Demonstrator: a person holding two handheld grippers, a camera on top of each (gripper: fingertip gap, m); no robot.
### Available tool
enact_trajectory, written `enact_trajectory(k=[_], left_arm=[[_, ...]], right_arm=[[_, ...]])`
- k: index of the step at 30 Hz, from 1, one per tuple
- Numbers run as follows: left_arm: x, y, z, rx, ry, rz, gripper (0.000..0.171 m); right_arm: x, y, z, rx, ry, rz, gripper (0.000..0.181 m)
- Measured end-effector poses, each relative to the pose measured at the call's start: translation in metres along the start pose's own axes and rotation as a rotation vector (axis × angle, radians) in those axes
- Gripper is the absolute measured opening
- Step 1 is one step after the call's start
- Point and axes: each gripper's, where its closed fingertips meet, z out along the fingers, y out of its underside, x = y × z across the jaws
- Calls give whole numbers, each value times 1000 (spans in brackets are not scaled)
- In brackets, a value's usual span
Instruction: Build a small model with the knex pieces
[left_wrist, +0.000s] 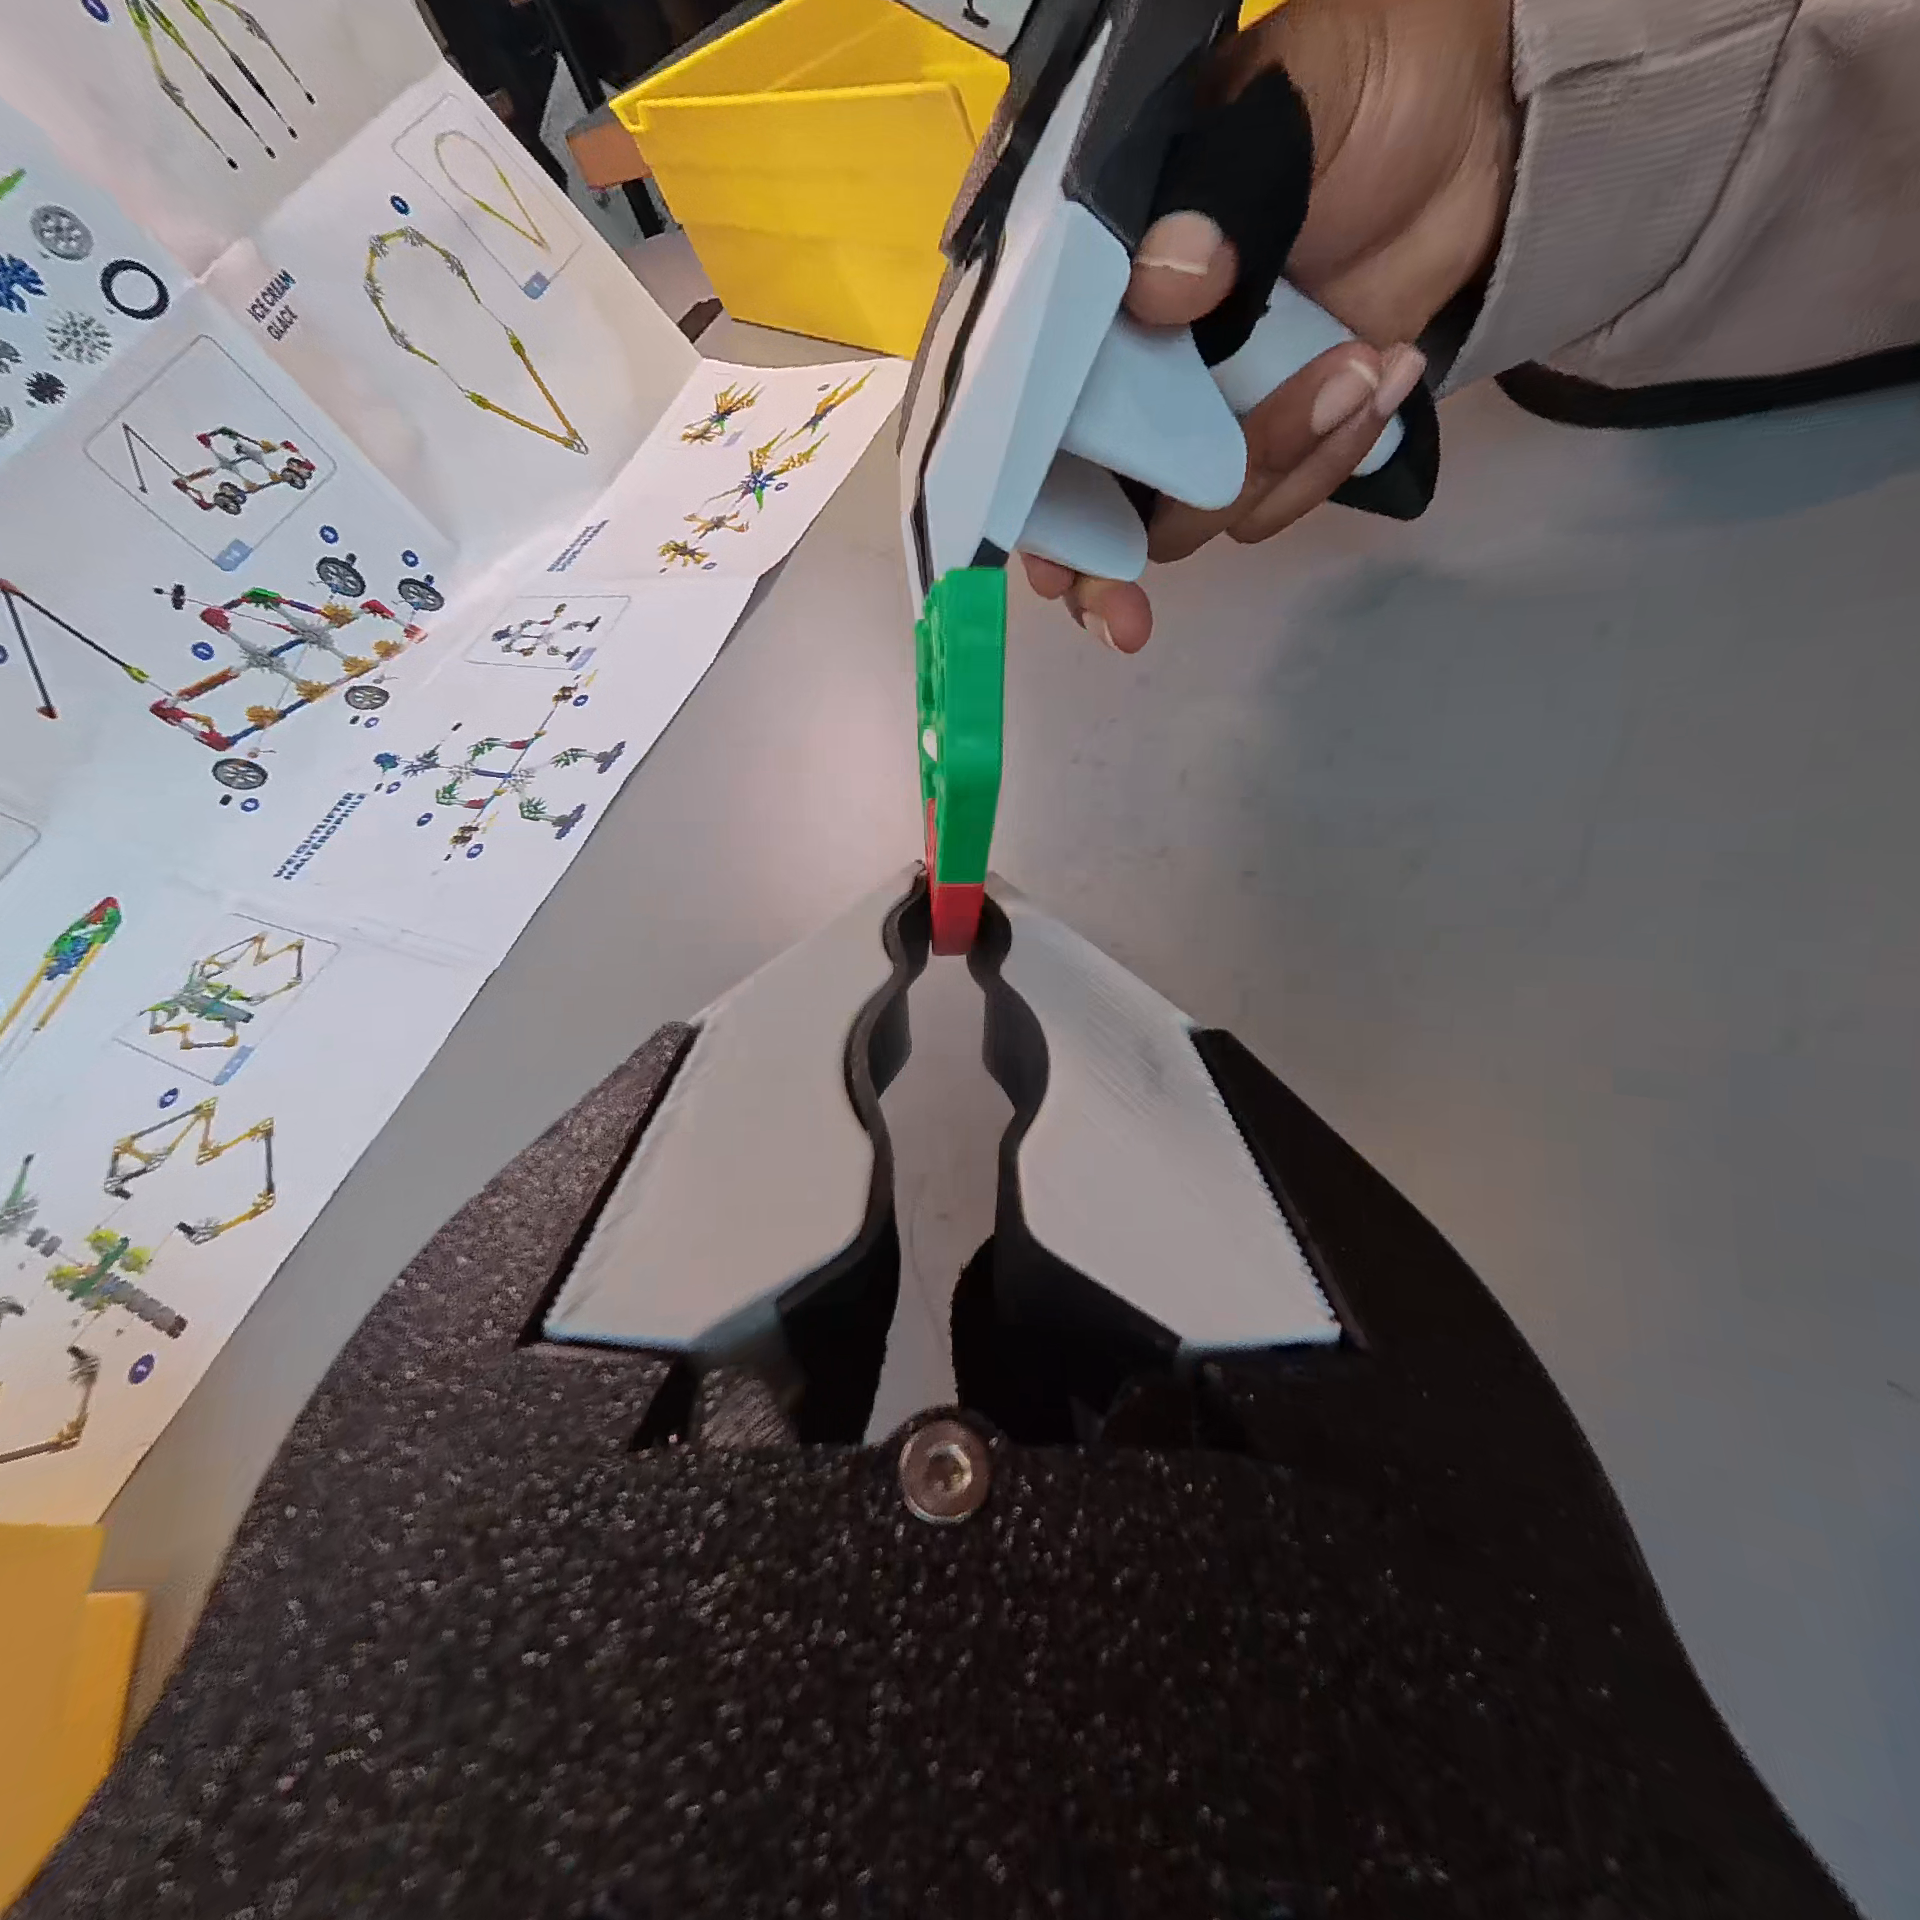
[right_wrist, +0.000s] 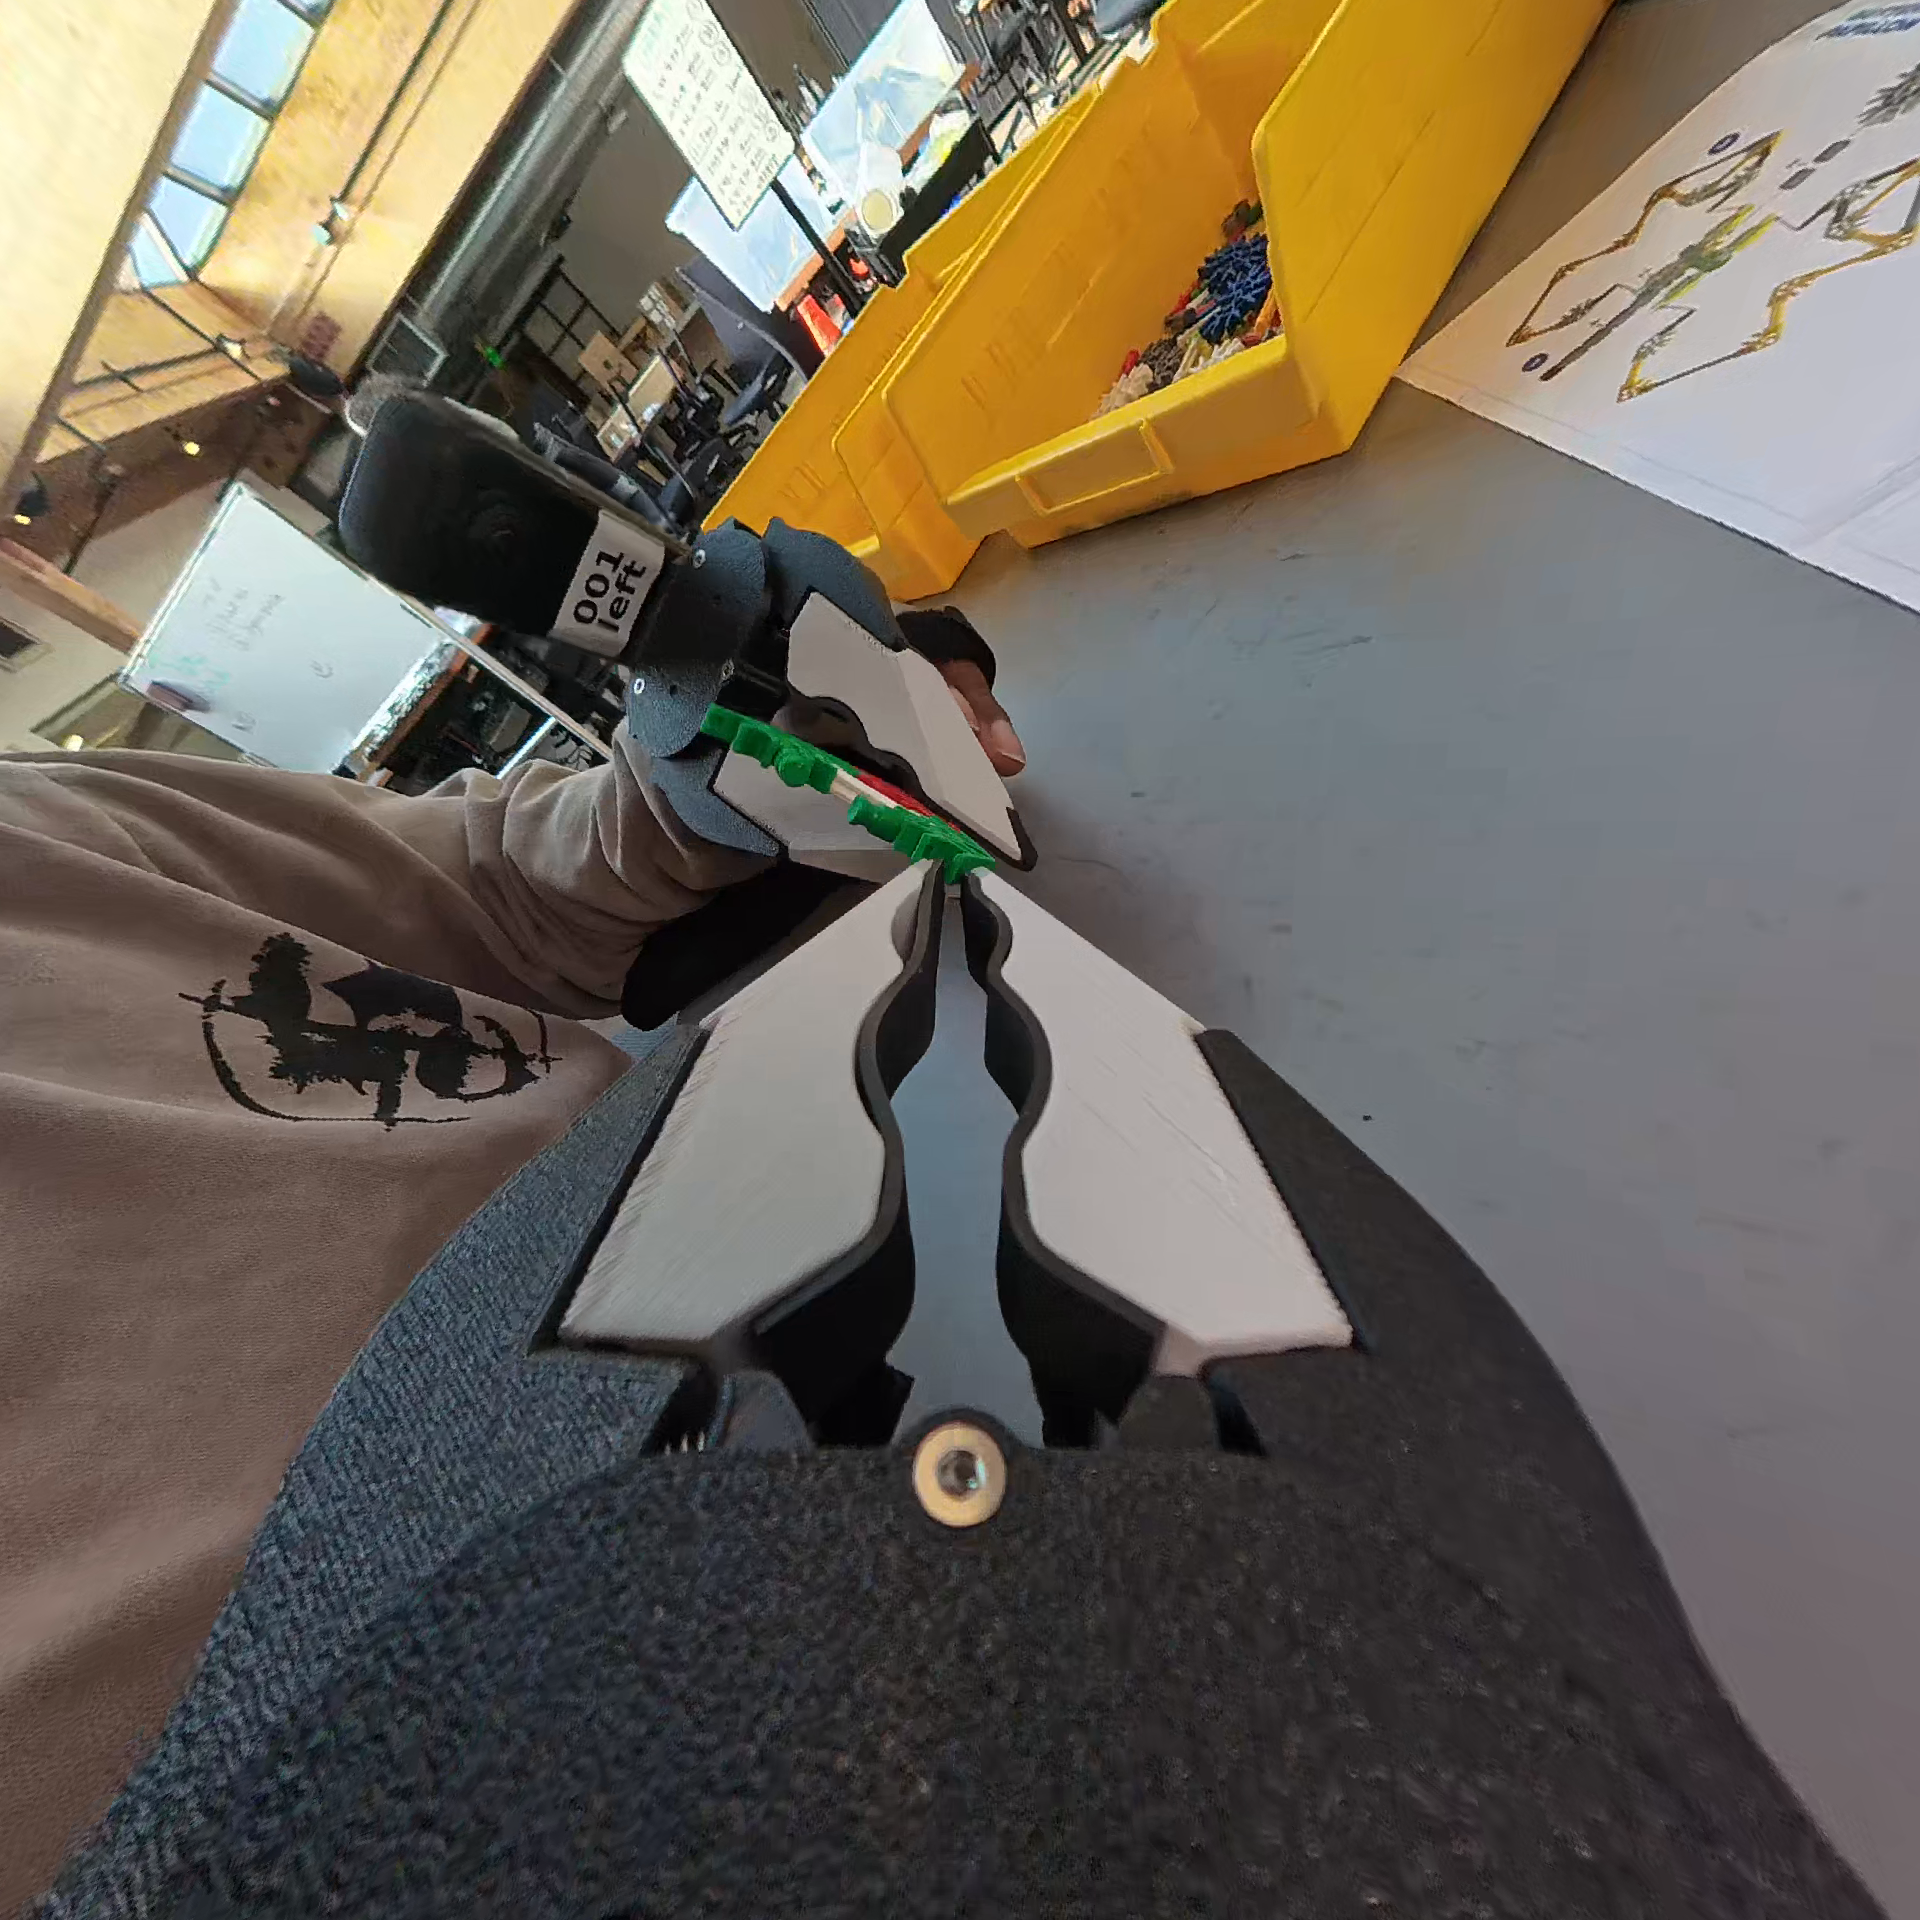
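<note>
Left wrist view: left hand-held gripper (left_wrist: 951, 920) pinching red end of toy piece (left_wrist: 961, 727); right hand-held gripper (left_wrist: 961, 561) pinching green end, above grey worktop (left_wrist: 1455, 831). Risk, my guess: narrow tip grips, so twist or pull could pop joint or drop piece. Printed guide (left_wrist: 312, 623) alongside, yellow bin (right_wrist: 1195, 343) behind. Writing on guide, gripper sticker, whiteboards not repeated.

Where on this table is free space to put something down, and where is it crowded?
Free: the grey table right of the instruction sheet, beyond both grippers. Crowded: the far edge with yellow bins, and the sheet's side.
</note>
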Motion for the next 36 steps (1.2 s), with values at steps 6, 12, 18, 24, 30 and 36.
enact_trajectory(k=[6,12,18,24,30,36], left_arm=[[13,-5,-10,53,236,-309,3],[32,-5,-5,20,357,-399,3],[25,-11,-8,72,349,-456,6],[16,-15,-12,103,341,-540,9],[26,-11,-10,61,427,-643,4],[34,-9,-6,34,443,-624,4]], right_arm=[[-8,-6,1,-11,96,-407,38],[-15,5,15,-52,139,-591,8],[-14,14,10,-112,42,-338,5],[-7,21,11,-124,4,-196,5],[-8,15,12,-75,-7,-231,10],[-12,10,12,-38,-20,-250,5]])
